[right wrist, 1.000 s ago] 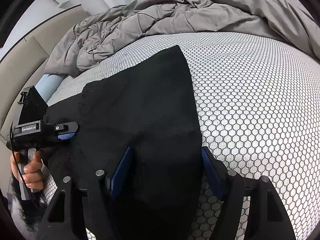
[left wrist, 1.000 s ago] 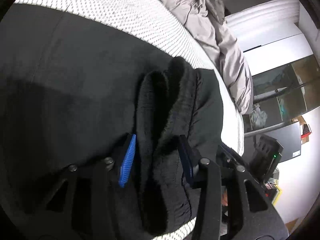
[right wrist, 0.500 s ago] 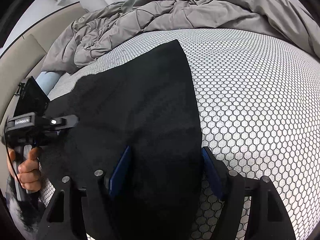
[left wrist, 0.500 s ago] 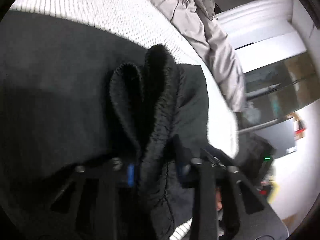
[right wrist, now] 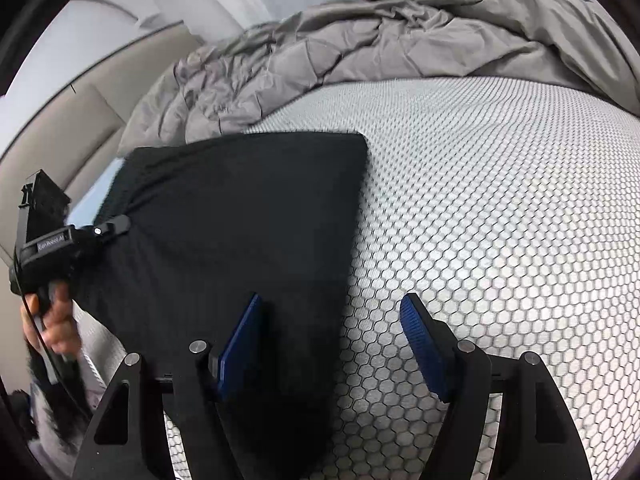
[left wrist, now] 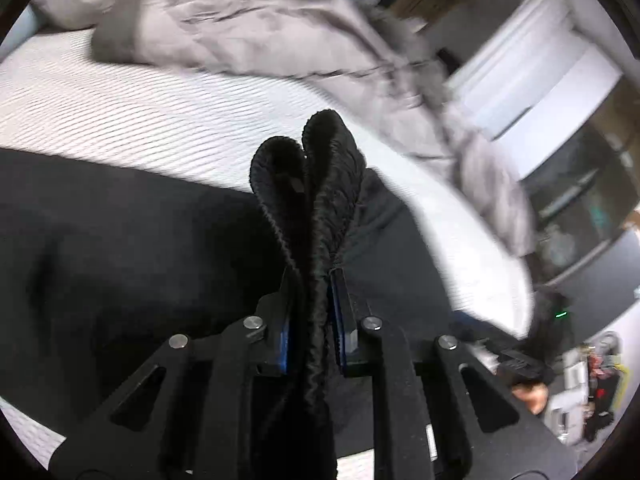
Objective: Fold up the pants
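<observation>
Left gripper (left wrist: 312,332) is now squeezed tight on the pants (right wrist: 240,216) waistband, lifted higher than before. Right gripper (right wrist: 332,344) stays wide apart above the bed (right wrist: 500,184).

Honeycomb-patterned bed (right wrist: 500,208), black pants (right wrist: 240,216), rumpled grey duvet (right wrist: 360,48)

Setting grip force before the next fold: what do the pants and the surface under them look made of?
The pants look like soft matte black knit, perhaps fleece; the bunched edge in the left gripper shows ribbed stitching. The mattress appears to be white fabric with a grey honeycomb weave, likely mesh-like.
</observation>
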